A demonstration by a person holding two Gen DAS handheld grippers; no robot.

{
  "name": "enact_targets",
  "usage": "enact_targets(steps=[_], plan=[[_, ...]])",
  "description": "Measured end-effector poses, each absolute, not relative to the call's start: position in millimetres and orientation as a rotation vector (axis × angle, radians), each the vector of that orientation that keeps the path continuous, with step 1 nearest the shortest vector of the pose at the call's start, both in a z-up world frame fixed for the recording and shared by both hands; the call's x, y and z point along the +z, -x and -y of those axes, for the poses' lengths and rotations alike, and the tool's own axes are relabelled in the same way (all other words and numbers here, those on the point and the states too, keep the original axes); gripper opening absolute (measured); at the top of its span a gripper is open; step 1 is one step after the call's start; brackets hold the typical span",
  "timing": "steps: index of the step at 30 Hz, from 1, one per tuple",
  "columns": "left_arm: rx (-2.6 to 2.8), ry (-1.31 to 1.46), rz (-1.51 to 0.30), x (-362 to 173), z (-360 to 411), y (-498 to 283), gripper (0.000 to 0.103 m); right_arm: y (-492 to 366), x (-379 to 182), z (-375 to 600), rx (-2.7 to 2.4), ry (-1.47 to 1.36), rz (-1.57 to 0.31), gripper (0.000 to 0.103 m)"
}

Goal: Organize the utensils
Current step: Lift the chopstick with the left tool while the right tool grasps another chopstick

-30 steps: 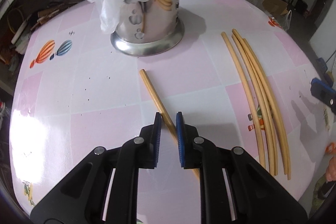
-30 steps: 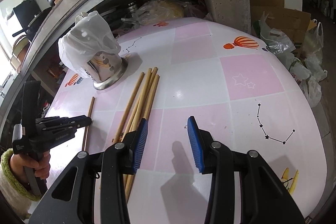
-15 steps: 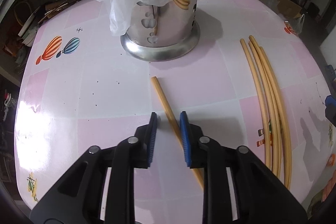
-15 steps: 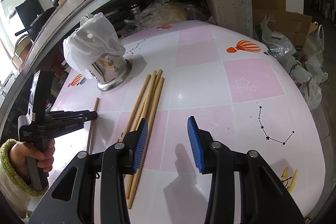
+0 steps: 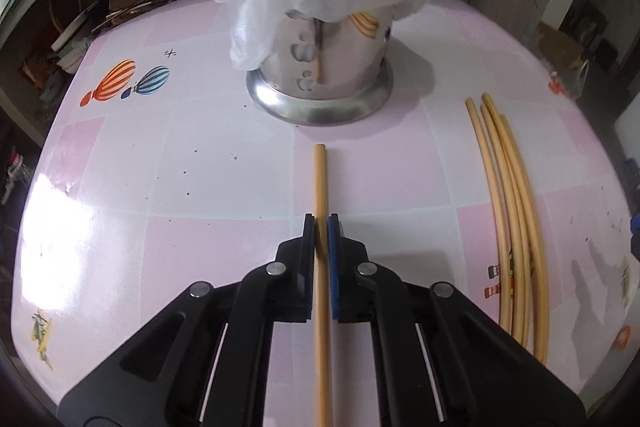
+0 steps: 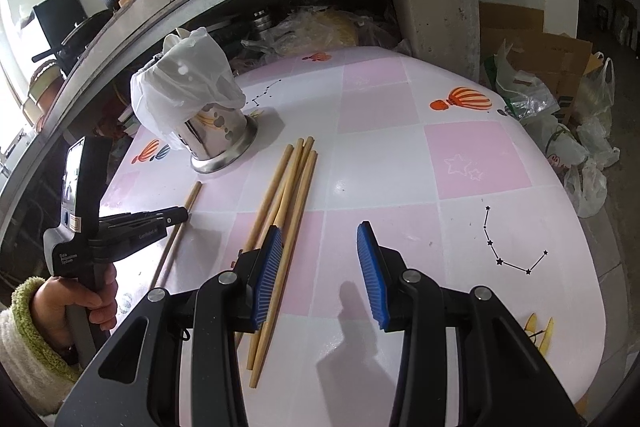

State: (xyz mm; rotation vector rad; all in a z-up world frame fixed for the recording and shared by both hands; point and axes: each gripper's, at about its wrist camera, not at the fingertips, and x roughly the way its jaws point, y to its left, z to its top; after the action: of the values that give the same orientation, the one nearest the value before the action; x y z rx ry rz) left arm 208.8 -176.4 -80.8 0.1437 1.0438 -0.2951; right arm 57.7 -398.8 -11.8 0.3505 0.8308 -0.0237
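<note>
My left fingers (image 5: 321, 227) have just closed and now pinch one chopstick (image 5: 320, 183) on the surface (image 5: 200, 187). My right fingers (image 6: 320, 259) stay spread, holding nothing. Next I should lift it into the holder (image 5: 320, 83)

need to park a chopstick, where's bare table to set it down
Bare: the wide stretch right of the chopstick bundle, out to the star drawing, and the patch between the balloon prints and left gripper. Crowded: around the holder and the single chopstick.
</note>
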Motion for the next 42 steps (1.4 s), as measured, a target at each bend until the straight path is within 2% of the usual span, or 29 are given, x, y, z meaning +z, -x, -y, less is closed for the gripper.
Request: enact_targets(steps=[6, 16, 24, 35, 42], plan=[[-0.337, -0.056, -0.959, -57.9, 152.8, -201.6, 0.005, -74.7, -8.7, 390.9, 0.033, -0.352, -0.839, 0.039], [-0.389, 0.065, -0.817, -15.0, 111.2, -186.8, 0.005, -154.4, -23.0, 367.6, 0.124, -0.252, -0.93, 0.038], [-0.406, 0.098, -0.768, 1.7, 95.5, -181.5, 0.005, -199.3, -41.9, 359.5, 0.084, -0.165, -1.032, 0.028], [-0.416, 0.11, -0.764, 1.6, 90.0, -183.6, 0.005, -214.0, -58.2, 359.4, 0.044, -0.148, -1.113, 0.016], [-0.416, 0.111, -0.765, 1.2, 89.8, -183.9, 0.005, -215.1, -62.3, 357.6, 0.032, -0.154, -1.128, 0.014]])
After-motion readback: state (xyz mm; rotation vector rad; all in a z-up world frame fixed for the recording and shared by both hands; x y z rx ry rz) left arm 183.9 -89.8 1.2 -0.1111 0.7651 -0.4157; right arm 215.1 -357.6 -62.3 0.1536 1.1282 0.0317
